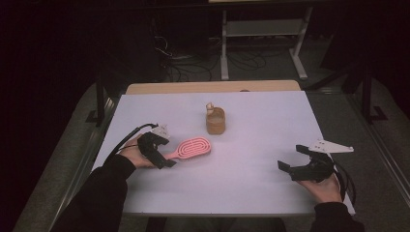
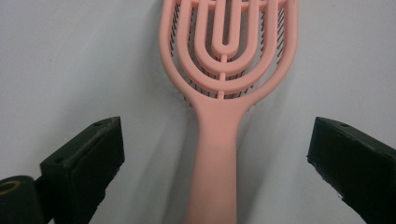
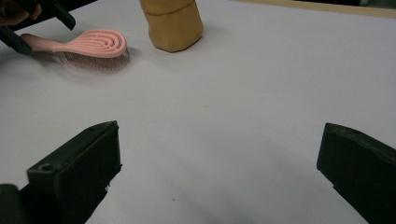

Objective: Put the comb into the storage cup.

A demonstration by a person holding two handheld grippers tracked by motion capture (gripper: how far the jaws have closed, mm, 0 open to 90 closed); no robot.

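A pink vented hairbrush [image 1: 193, 147] lies bristles down on the white table [image 1: 251, 183], handle toward the left. My left gripper [image 1: 167, 157] straddles that handle, jaws wide apart. In the left gripper view the handle [image 2: 219, 140] runs up between the two pads [image 2: 88, 163] without touching either. My right gripper [image 1: 290, 156] rests low at the right of the table, open with nothing between its fingers [image 3: 79, 168]. From the right gripper view the brush [image 3: 88, 44] and the left gripper [image 3: 44, 32] sit far off at upper left.
A tan cup-shaped container [image 1: 215, 121] stands upright behind the brush, also seen in the right gripper view [image 3: 173, 23]. A wooden table edge [image 1: 212, 87] lies beyond the white sheet. A metal shelf frame [image 1: 261, 29] and cables [image 1: 193, 63] are on the dark floor behind.
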